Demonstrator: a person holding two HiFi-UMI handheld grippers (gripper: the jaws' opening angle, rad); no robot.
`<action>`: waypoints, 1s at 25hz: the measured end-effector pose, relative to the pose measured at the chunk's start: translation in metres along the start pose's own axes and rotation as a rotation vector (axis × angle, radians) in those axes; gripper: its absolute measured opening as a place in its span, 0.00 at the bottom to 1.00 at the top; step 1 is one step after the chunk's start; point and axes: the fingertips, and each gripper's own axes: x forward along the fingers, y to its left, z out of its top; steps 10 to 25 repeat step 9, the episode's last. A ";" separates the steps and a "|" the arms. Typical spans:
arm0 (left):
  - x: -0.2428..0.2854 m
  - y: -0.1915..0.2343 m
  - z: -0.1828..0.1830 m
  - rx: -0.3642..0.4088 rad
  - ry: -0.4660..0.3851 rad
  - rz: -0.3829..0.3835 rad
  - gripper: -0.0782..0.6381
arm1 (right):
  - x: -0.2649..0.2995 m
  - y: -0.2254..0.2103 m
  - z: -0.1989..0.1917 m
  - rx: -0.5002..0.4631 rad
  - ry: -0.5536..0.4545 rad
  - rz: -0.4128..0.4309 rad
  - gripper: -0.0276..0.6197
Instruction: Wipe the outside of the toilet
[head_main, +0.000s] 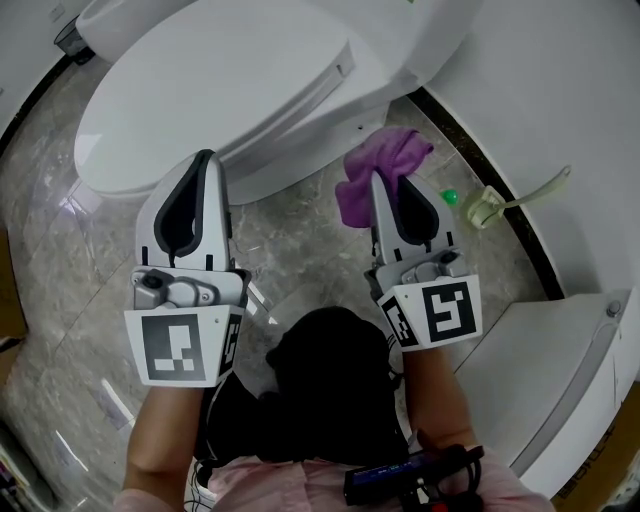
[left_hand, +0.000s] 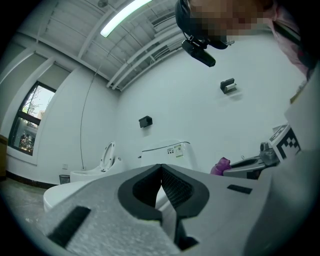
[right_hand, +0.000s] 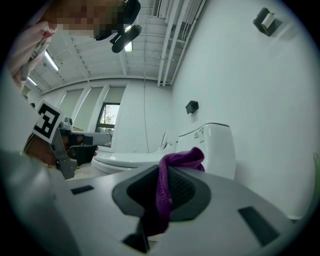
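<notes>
the toilet (head_main: 230, 90) stands at the far side of the scene with its lid shut, its bowl to the left and its base going down to the marble floor (head_main: 300, 250). just beside the base on the right, the purple cloth (head_main: 385, 165) hangs bunched above the floor, near the white side but, as i judge, not pressed on it yet. the right gripper (head_main: 388, 185) has its jaws closed on this cloth, and in the right gripper view only a narrow fold (right_hand: 165, 187) runs between them. the left gripper (head_main: 205, 165) is near the front of the bowl, jaws closed together with nothing in them. a small green thing (head_main: 449, 197) and a pale green brush (head_main: 500, 203) lie further right by the wall. the danger i see is that the thin fold slips out when the cloth is rubbed hard on the porcelain, or that the hard jaw tips scrape the toilet instead of the cloth. a wide stroke to the right may also knock the brush.
</notes>
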 end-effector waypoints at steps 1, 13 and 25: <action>0.001 -0.001 0.000 0.000 0.000 -0.001 0.12 | 0.000 0.000 -0.001 0.002 0.000 0.001 0.13; 0.006 -0.007 -0.001 0.005 -0.002 -0.009 0.12 | 0.002 -0.002 -0.004 0.008 -0.002 0.009 0.13; 0.006 -0.007 -0.001 0.005 -0.002 -0.009 0.12 | 0.002 -0.002 -0.004 0.008 -0.002 0.009 0.13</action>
